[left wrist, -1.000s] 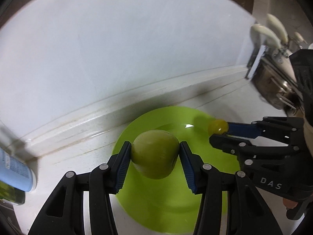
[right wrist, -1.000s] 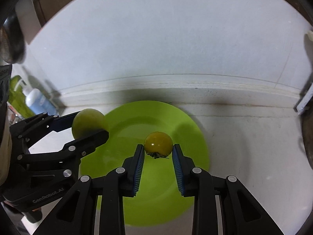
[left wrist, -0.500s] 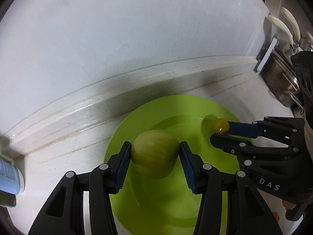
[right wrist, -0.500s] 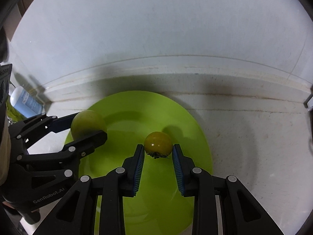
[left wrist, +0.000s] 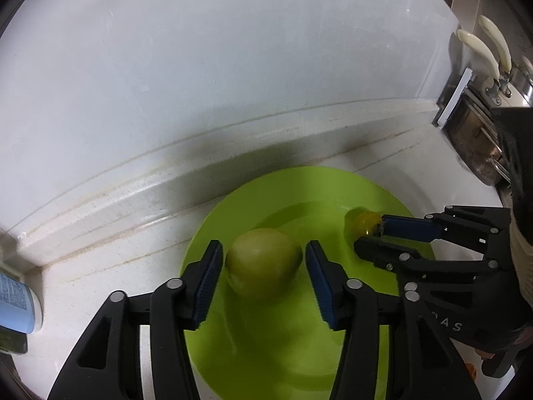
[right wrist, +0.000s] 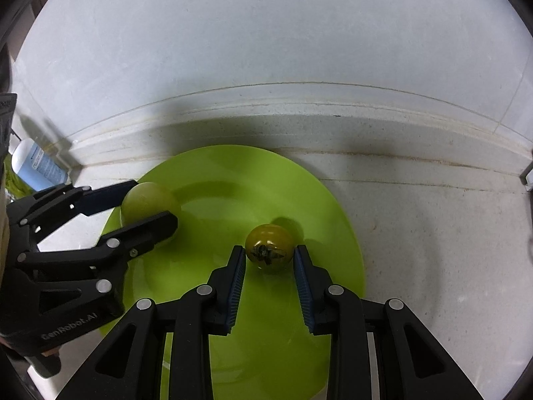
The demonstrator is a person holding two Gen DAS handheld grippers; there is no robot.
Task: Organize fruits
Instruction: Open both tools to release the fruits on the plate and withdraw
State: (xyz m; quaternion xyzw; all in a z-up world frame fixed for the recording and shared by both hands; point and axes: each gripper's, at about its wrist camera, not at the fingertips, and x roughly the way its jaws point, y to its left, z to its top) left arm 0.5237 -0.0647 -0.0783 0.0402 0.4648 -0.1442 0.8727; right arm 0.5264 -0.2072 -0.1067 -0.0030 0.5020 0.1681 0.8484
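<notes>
Tight quarters over the plate, open surface to its right

Both tools crowd the green plate (right wrist: 336, 220): the left tool (left wrist: 263, 261) straddles a green fruit (left wrist: 263, 263), the right tool (right wrist: 269, 260) a yellow tomato (right wrist: 270, 246), close beside each other. The wall's raised ledge (right wrist: 299, 100) blocks the far side. A blue bottle (right wrist: 40, 163) stands left; bare surface (right wrist: 433, 233) lies right.

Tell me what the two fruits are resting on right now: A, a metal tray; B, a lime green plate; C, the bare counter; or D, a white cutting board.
B: the green fruit between the left gripper pads and the small yellow tomato at the right gripper both sit on the lime green plate, which lies on the white counter.
</notes>
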